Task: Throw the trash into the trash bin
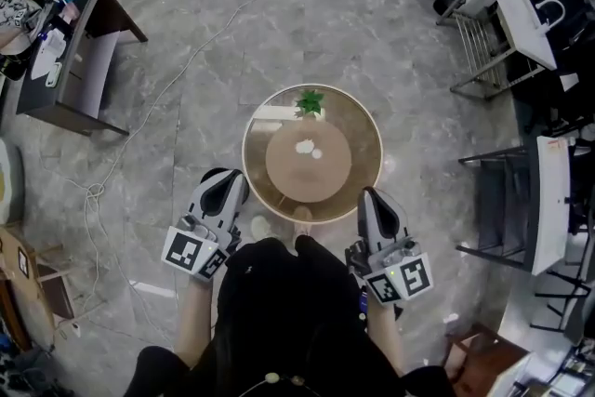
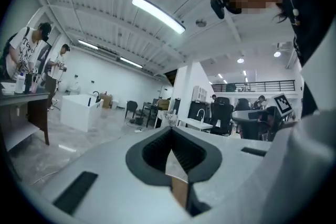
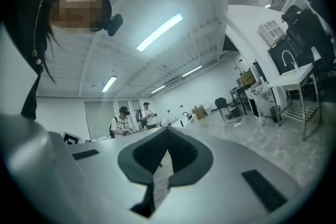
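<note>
Head view: crumpled white paper trash (image 1: 305, 146) is lying at the middle of the round glass-and-wood table (image 1: 365, 122), near a small green plant (image 1: 310, 101). The left gripper (image 1: 225, 174) and right gripper (image 1: 370, 193) are hovering at the table's near edge, apart from the trash.
Left gripper view: jaws are meeting at the tips, holding nothing.
Right gripper view: jaws are pressing together, empty.
</note>
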Demonstrator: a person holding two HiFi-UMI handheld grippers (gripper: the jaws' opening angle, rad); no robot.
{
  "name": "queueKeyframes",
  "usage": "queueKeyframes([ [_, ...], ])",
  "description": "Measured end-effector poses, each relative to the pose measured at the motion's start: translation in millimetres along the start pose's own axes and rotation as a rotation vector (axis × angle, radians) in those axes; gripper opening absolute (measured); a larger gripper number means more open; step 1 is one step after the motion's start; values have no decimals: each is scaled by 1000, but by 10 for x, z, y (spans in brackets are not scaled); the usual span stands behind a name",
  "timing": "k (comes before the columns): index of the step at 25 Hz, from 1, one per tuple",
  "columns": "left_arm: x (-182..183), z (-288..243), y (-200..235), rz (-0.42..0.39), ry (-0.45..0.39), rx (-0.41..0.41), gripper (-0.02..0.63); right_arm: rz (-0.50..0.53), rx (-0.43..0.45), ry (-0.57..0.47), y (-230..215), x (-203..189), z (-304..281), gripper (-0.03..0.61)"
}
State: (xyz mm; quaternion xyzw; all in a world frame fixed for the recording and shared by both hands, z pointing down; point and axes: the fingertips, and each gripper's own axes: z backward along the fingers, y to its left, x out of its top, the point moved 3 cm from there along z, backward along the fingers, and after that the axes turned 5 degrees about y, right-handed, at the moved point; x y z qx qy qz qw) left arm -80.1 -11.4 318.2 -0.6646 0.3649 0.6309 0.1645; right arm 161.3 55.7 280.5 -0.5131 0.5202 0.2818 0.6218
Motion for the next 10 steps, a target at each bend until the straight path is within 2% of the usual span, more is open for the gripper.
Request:
queueKeyframes([
  [5, 245, 73, -150, -27, -54, -48, 3, -9, 7, -23, 6, 85, 68, 2],
  [10, 319, 87, -245, -35, -43, -104, 3, -24, -14, -27, -5, 61, 93, 3],
])
